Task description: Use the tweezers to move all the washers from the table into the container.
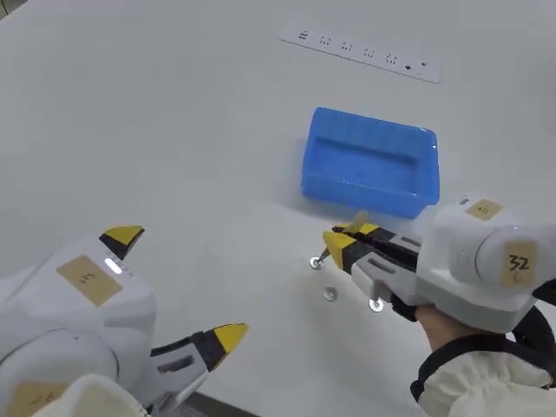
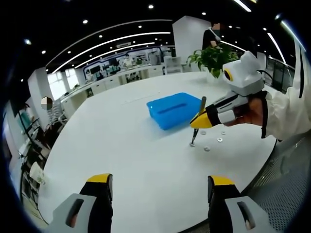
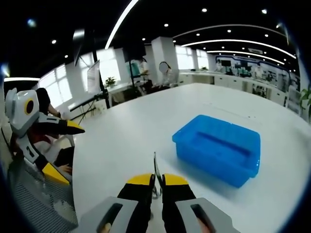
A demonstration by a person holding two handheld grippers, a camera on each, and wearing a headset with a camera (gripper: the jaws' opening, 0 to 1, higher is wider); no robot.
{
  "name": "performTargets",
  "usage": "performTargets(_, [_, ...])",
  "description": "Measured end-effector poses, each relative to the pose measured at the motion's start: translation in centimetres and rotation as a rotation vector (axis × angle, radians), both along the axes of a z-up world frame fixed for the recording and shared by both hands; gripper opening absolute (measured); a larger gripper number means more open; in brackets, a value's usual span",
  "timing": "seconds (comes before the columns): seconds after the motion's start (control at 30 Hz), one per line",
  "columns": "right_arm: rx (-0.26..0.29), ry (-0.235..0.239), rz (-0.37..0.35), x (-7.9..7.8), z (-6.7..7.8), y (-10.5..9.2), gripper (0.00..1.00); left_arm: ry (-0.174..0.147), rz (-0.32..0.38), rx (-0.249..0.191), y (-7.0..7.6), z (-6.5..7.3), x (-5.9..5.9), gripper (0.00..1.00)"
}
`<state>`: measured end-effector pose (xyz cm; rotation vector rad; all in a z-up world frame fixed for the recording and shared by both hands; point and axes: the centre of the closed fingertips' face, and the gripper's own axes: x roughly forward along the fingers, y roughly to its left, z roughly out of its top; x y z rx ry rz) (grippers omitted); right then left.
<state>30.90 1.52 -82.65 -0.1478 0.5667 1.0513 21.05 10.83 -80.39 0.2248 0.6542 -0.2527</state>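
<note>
The right gripper [image 1: 347, 236] is clamping metal tweezers [image 1: 323, 254] in its fingers, tips meeting a silver washer [image 1: 317, 262] at frame centre, below the blue plastic container [image 1: 365, 196]. A skewed squeeze is risking flicking it away (slick white table [image 1: 174, 130]). The left gripper [image 1: 175, 285] is hanging open-fingered.

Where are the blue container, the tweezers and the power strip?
blue container [image 1: 365, 193], head view, front wall.
tweezers [image 2: 194, 136], left gripper view, lower shaft.
power strip [image 1: 360, 52], head view, its middle.
</note>
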Motion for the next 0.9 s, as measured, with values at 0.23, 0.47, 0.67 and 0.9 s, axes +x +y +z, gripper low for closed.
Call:
performTargets(0.23, [-0.053, -0.021, 0.015, -0.5, -0.3, -0.3, 0.02, -0.005, -0.001, -0.001, 0.0, 0.1, 0.1, 0.84])
performTargets(0.47, [-0.078, 0.014, -0.014, 0.2, -0.2, -0.2, 0.01, 0.001, -0.024, 0.016, -0.2, -0.3, 0.1, 0.85])
performTargets(0.67, [-0.088, 0.052, 0.001, -0.5, -0.1, 0.0, 0.01, -0.016, -0.019, 0.01, -0.1, 0.1, 0.2, 0.89])
performTargets(0.9, [-0.117, 0.023, 0.04, -1.2, 1.3, 0.1, 0.01, -0.021, -0.018, 0.007, 0.0, 0.0, 0.2, 0.91])
